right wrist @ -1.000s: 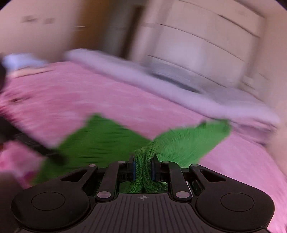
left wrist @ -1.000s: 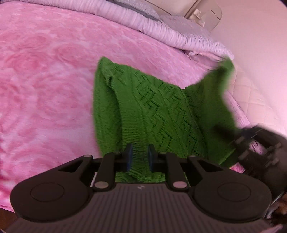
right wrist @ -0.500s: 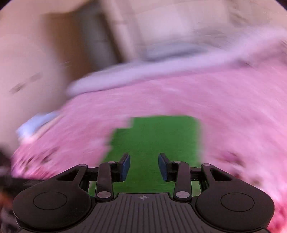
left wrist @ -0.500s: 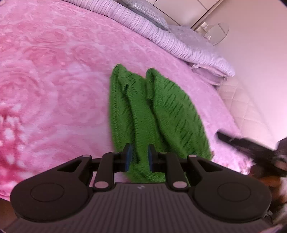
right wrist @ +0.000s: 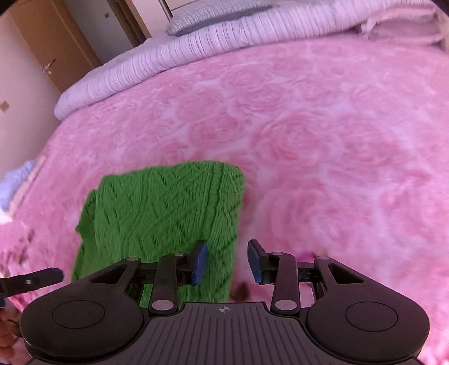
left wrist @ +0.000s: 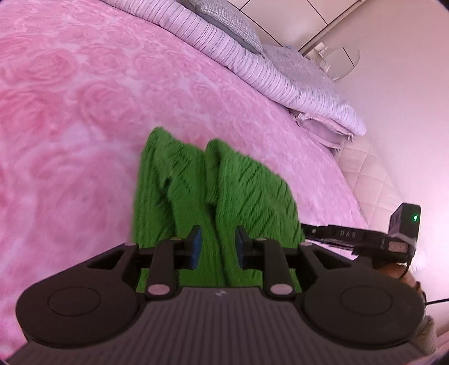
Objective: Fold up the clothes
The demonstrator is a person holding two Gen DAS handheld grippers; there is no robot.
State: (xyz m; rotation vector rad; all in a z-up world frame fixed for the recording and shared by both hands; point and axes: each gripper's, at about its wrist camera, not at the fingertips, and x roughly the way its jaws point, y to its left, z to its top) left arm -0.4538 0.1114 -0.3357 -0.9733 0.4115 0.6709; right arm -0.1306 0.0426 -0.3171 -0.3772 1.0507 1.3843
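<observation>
A green knitted sweater lies on the pink rose-patterned bedspread, folded lengthwise into two ridges side by side. My left gripper hovers over its near end. Its jaws are opening, and the knit lies under the gap with the pads clear of it. In the right wrist view the sweater sits to the lower left. My right gripper stands open over the sweater's right edge and holds nothing. The right gripper also shows at the right edge of the left wrist view.
A rolled striped lilac duvet and a checked pillow lie at the head of the bed. The quilted mattress side and a pale wall are on the right. A wooden door stands beyond the bed's far-left corner.
The right gripper let go of the bunched green knit, opened and swung aside. The sweater's raised side now lies folded over its body. The left jaws have widened slightly.
</observation>
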